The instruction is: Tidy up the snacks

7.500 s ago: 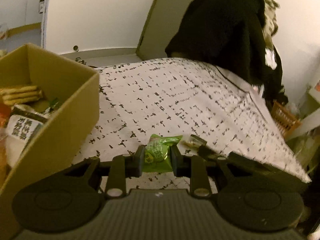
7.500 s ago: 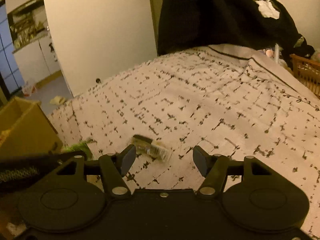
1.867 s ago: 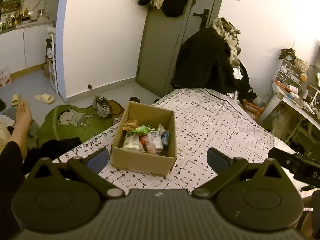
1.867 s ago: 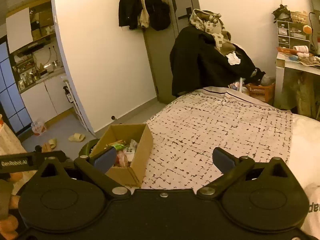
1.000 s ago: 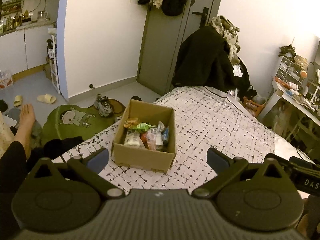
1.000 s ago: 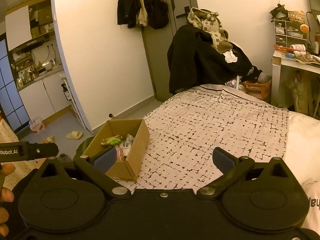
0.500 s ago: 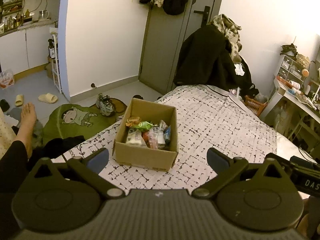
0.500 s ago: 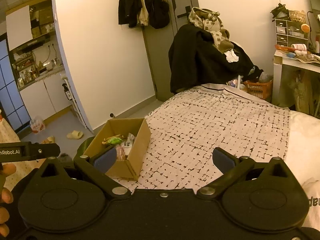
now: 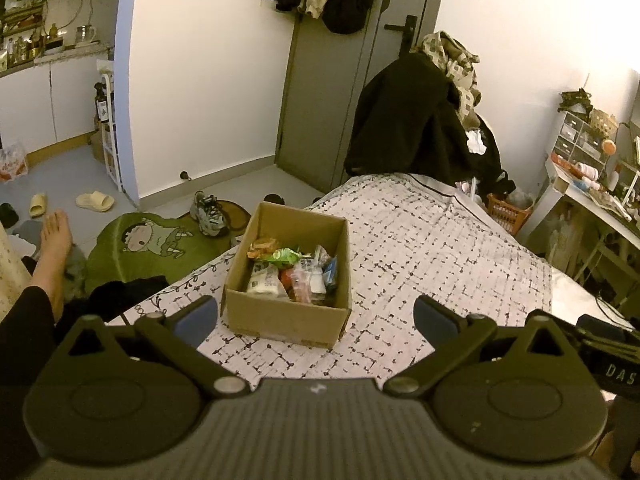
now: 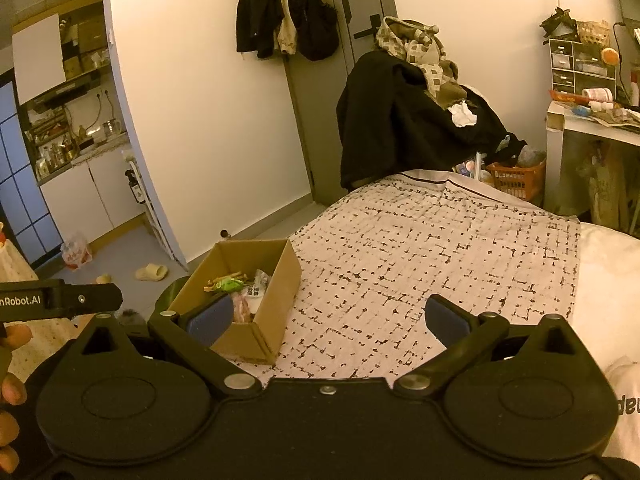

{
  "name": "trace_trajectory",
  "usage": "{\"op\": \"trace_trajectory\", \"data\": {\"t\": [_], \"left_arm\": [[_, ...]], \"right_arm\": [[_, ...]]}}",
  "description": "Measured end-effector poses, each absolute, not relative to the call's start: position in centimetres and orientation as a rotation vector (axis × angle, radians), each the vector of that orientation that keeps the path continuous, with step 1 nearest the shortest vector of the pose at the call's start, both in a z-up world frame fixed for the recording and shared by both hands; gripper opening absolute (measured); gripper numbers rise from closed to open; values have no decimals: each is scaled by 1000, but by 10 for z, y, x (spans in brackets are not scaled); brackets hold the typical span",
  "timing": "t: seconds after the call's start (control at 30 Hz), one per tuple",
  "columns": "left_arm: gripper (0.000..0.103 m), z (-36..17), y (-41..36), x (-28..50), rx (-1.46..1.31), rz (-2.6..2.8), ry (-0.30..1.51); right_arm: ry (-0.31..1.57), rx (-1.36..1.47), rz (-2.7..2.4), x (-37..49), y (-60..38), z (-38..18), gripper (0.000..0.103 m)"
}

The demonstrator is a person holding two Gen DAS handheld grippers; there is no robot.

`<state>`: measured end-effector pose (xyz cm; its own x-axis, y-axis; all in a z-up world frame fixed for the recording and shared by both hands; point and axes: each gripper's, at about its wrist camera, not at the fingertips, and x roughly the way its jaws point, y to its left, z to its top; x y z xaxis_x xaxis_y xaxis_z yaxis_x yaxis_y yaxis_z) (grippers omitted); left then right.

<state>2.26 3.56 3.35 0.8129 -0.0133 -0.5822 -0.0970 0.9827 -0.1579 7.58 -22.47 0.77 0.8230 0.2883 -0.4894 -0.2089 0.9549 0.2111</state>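
An open cardboard box stands on the patterned bed cover near its left edge. Inside lie several snack packets, among them a green one and a white one. In the right wrist view the same box sits left of centre with the packets showing. My left gripper is held back and above the box, wide open, holding nothing. My right gripper is also wide open with nothing in it, its left pad overlapping the box in the picture.
A dark coat pile sits at the bed's far end before a grey door. An orange basket and a cluttered desk stand to the right. A green rug, shoes, slippers and a person's bare foot are on the floor left.
Since 7.5 s ago both grippers let go and pulled far back; the green packet now lies in the box. Over the last second the views have only drifted slightly.
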Motion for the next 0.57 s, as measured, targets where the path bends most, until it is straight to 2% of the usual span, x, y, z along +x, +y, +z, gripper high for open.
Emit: {"op": "trace_trajectory", "data": {"t": [0.57], "left_arm": [[103,47,25,13,-155,81,578]], "right_arm": [[526,180,278,69,-232,13,103]]}}
